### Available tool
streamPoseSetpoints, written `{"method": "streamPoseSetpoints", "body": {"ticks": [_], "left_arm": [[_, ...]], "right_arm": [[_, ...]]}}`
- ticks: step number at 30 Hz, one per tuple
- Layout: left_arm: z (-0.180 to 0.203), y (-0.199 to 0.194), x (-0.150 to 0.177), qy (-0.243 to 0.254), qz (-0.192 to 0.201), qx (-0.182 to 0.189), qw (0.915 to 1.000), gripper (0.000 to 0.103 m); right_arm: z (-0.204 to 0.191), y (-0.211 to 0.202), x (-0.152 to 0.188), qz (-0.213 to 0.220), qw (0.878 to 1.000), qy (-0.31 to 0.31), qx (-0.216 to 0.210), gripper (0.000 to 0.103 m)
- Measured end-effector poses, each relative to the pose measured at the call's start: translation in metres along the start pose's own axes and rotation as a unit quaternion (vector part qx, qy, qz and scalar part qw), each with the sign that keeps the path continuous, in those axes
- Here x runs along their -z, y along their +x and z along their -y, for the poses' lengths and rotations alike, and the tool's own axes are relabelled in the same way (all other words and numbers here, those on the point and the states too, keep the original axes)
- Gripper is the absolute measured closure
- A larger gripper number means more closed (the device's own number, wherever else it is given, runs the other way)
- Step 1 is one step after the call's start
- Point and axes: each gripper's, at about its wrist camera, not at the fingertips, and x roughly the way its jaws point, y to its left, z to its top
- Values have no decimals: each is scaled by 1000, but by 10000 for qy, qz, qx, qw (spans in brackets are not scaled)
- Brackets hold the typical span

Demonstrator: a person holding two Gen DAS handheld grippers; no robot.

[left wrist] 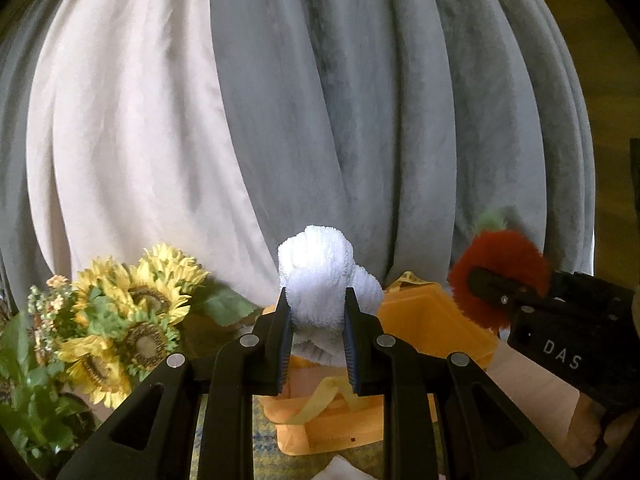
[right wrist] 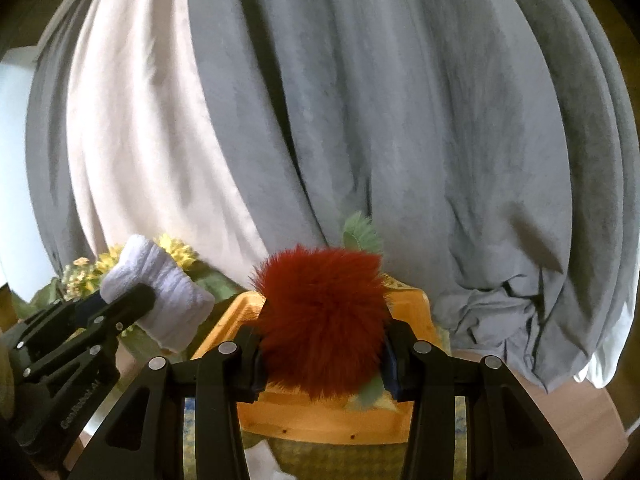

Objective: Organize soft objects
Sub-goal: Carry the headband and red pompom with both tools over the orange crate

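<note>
Orange bin [right wrist: 412,308] below held red plush [right wrist: 324,320], white towel [left wrist: 320,276]

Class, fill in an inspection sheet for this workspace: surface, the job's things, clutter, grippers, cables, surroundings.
Surface: pale floor or tabletop, mostly hidden; a yellow patterned cloth under the bin.
Job's things: white rolled towel, red fuzzy plush with green leaves, both held above the orange fabric bin.
Clutter: artificial sunflowers left of the bin; a white scrap at the lower edge, unclear.
Grippers: left gripper shut on the towel; right gripper shut on the plush.
Cables: nothing seen.
Surroundings: grey curtain and a cream curtain behind.
</note>
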Motion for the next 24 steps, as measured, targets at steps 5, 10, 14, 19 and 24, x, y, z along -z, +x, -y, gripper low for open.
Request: {"method": "streamPoseSetpoints", "body": {"ticks": [5, 10, 14, 19, 24], "left_arm": [[-1, 22, -8, -157, -215, 183, 9995, 80], [0, 50, -11, -87, -465, 233, 9986, 80], [1, 74, -7, -24, -717, 261, 9971, 80], [6, 107, 6, 70, -1188, 319, 9924, 80], [8, 133, 19, 115, -1608, 292, 9865, 80]], "right_arm": [[7, 27, -7, -295, 9995, 101, 13, 58], [15, 54, -13, -600, 9978, 283, 19, 58], [16, 74, -11, -858, 9961, 182, 61, 58], [19, 98, -4, -1201, 9927, 91, 85, 58], [23, 123, 6, -1620, 9868, 40, 37, 57]]}}
